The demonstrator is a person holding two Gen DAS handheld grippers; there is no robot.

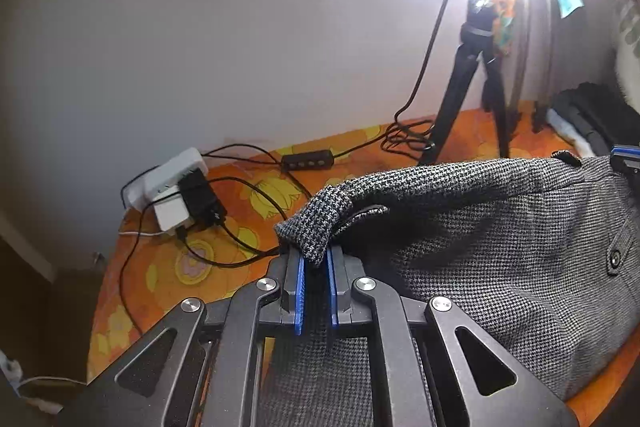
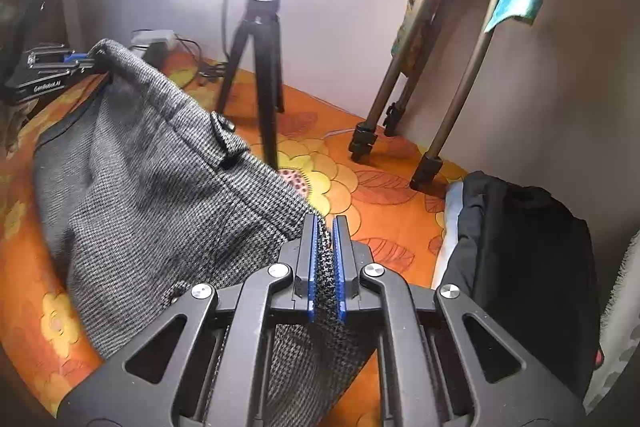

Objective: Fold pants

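Grey houndstooth pants (image 1: 500,239) lie over an orange flowered bedspread (image 1: 224,255), with the waistband stretched between the two grippers. My left gripper (image 1: 316,259) is shut on one waistband corner, which bunches up between the blue pads. My right gripper (image 2: 325,227) is shut on the opposite waistband edge of the pants (image 2: 160,195). The left gripper also shows in the right wrist view (image 2: 86,61), at the far end of the cloth. A buttoned back pocket (image 2: 226,143) faces up.
A black tripod (image 2: 260,67) and a tall grey tripod (image 2: 436,47) stand on the bed by the wall. A white power strip with adapters (image 1: 176,183) and cables lie at left. Dark folded clothes (image 2: 520,259) sit at right.
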